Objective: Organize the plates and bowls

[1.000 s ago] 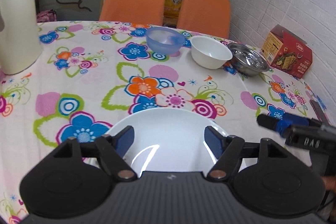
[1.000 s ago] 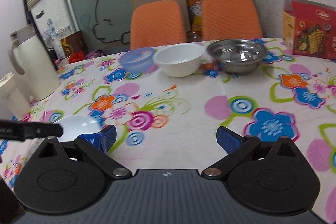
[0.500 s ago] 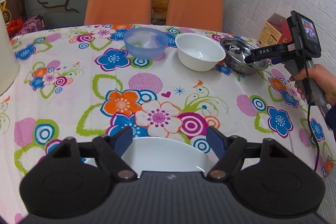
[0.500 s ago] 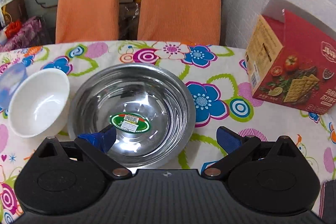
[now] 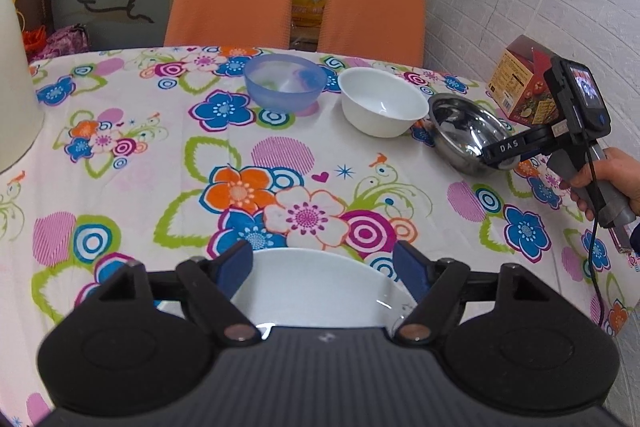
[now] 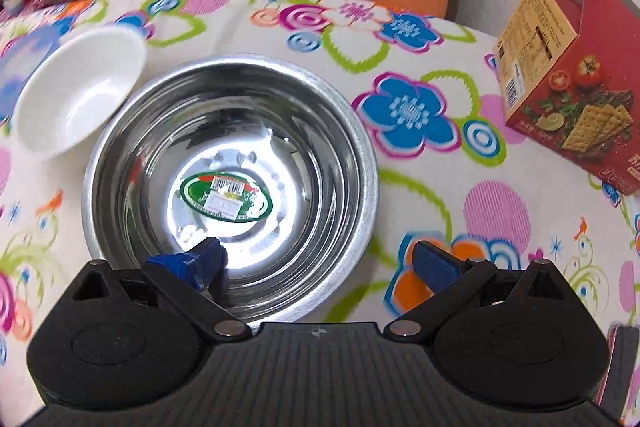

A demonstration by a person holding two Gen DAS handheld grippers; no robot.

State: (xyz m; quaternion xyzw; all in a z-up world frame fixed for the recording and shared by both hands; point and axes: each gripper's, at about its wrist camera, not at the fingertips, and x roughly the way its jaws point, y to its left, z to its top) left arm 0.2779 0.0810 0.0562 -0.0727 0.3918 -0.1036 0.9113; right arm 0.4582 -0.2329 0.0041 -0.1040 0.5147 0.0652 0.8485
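While the left gripper (image 5: 322, 269) stays low over the white plate (image 5: 312, 291) at the near edge of the table (image 5: 160, 163), the right gripper (image 6: 318, 261) has moved a lot. A second ago it was far back, looking across the whole table. Now it is right at the steel bowl (image 6: 232, 155), and the bowl fills its view. I think this means the steel bowl is the next thing to be picked up, maybe to stack with the other bowls.

The right gripper's fingers are spread wide. One blue fingertip (image 6: 188, 263) is down inside the bowl, close to the near wall. The other one sits outside the rim, over the tablecloth. The near rim is between them, but they are not pinching it yet.

The left gripper's fingers are spread wide too. The plate lies under them, and they hold nothing.

The white bowl (image 5: 382, 107) sits just beside the steel bowl. The blue bowl (image 5: 285, 81) is next to that, all three in a row. A red box (image 6: 568, 71) stands off to the right.
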